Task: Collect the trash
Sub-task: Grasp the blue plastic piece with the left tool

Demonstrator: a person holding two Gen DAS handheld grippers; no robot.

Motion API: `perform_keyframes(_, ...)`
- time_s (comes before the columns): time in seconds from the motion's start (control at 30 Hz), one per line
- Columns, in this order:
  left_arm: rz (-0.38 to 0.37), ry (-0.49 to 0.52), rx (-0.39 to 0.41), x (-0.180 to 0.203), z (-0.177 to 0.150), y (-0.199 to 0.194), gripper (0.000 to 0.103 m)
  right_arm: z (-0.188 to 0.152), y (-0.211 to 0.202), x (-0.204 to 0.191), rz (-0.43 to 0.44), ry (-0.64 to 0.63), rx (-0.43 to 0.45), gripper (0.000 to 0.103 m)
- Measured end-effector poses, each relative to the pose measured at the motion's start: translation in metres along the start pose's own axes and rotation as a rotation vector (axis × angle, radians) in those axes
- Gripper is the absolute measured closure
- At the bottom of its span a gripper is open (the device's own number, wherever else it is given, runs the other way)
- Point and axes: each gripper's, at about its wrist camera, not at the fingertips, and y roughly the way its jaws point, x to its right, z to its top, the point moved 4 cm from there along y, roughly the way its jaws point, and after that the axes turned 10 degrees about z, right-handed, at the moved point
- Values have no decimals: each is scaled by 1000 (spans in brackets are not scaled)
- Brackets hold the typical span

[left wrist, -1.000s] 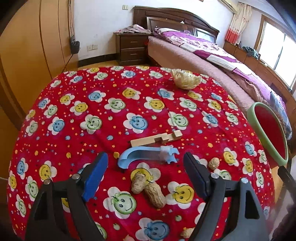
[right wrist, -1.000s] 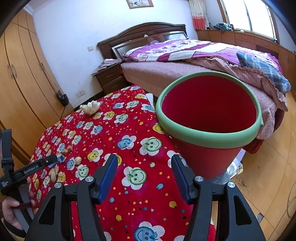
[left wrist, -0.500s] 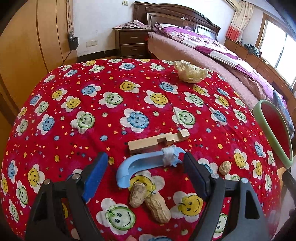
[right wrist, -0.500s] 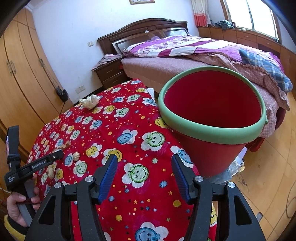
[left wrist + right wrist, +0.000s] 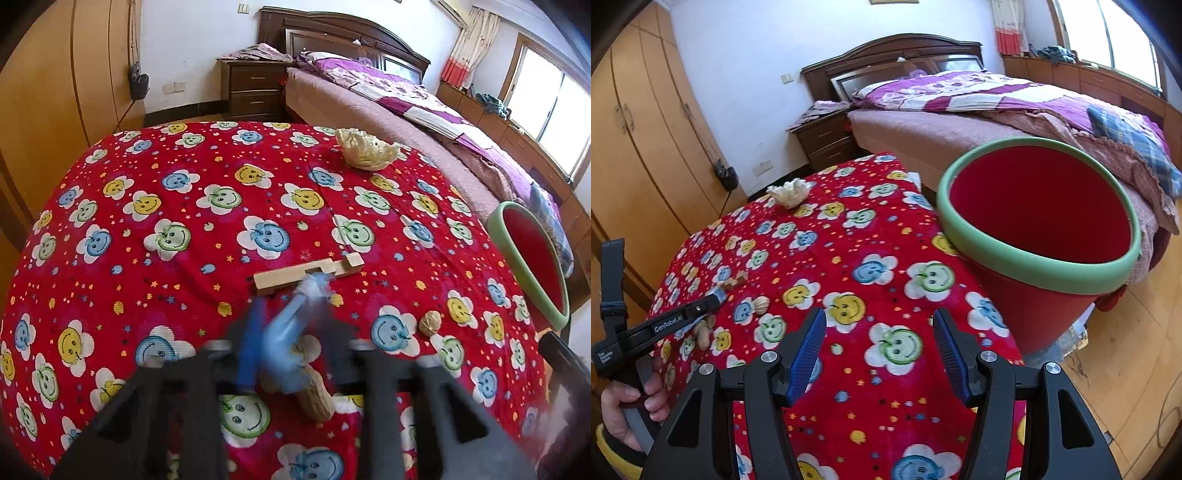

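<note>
L gripper angled down, closing on blue hook

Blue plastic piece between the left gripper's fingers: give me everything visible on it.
The blue plastic piece is light blue, smooth-looking and curved like a hook, motion-blurred in the left wrist view. Its far end carries a whitish wrap or scrap, lying against the wooden block. The near, curved end sits beside the peanut shells on the red smiley tablecloth. It lies between the fingers of the left gripper, whose jaws are closing; contact with the pads is unclear through blur. The right wrist view shows only a sliver.
</note>
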Motion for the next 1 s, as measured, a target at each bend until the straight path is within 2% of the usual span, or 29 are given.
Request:
perform_keyframes(0.13, -10, -9, 7, -7, 1, -6, 87, 1, 6, -12, 22, -23, -16, 41)
perform_keyframes(0.43, -29, -30, -4, -19, -1, -10, 87, -3, 18, -35, 59, -56, -51, 41)
perform_keyframes(0.57, -38, -23, -27, -15, -2, -6, 74, -5, 18, -37, 61, -54, -55, 41)
perform_keyframes(0.67, -45, -7, -47, -9, -3, -1, 74, -6, 17, -36, 61, -49, -53, 41)
perform_keyframes(0.93, -23, 5, -41, -2, -4, 5, 74, -8, 17, -30, 67, -27, -56, 41)
perform_keyframes(1.0, -13, 14, -36, -2, -4, 5, 81, -8, 18, -27, 69, -19, -58, 41)
